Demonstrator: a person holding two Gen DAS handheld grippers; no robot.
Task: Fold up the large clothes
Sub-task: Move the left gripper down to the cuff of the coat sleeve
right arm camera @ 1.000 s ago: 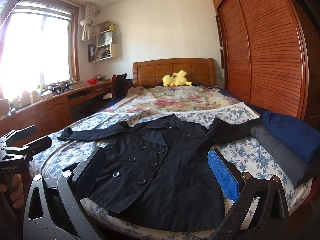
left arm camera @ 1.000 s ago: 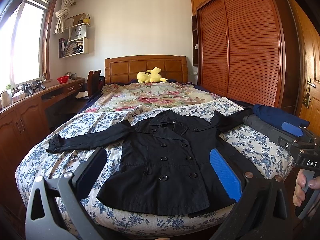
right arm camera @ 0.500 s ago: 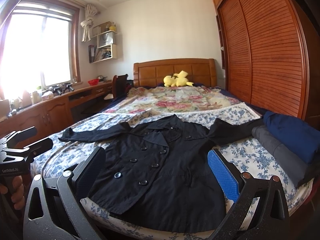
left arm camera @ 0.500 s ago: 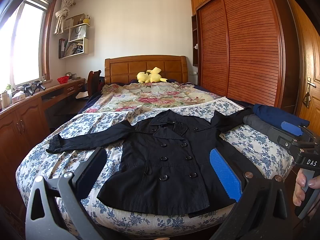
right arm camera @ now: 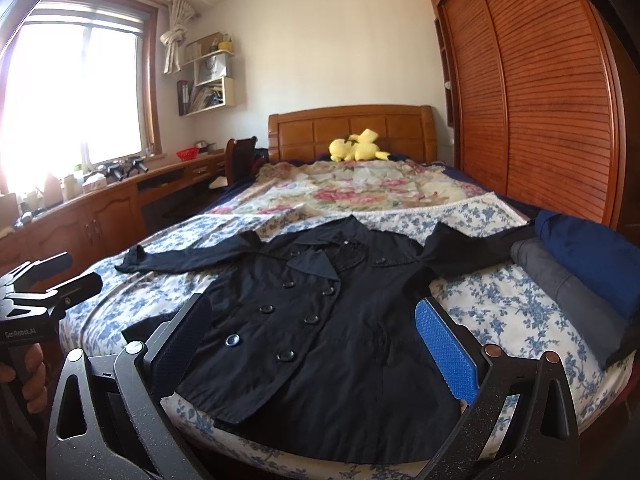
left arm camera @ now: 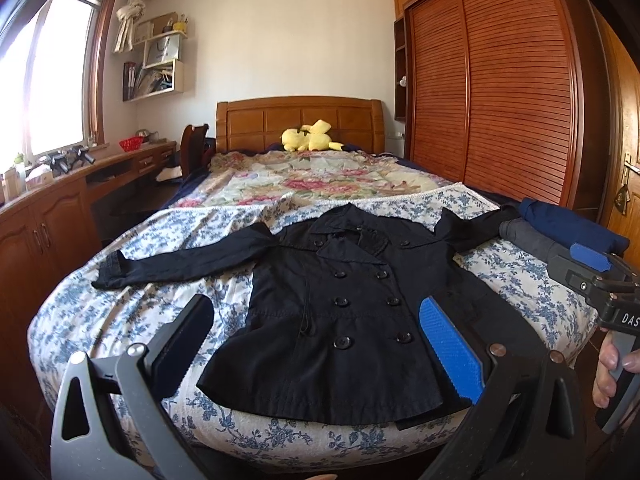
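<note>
Left gripper [left arm camera: 316, 344]: jaws spread wide, nothing between them, hovering off the foot of the bed.
Right gripper [right arm camera: 312, 344]: likewise spread and empty; in the left view its body shows at 3 o'clock, held by a hand [left arm camera: 612, 372].
Black coat [left arm camera: 344, 312]: flat and face-up on the blue floral bedspread [left arm camera: 160, 292], buttoned, sleeves stretched toward 9 and 2 o'clock, hem at the near edge.
Folded clothes [right arm camera: 580, 268]: navy on grey, at 3 o'clock, touching the right sleeve's end.
Yellow plush toy [left arm camera: 310, 140]: 12 o'clock, against the headboard.
</note>
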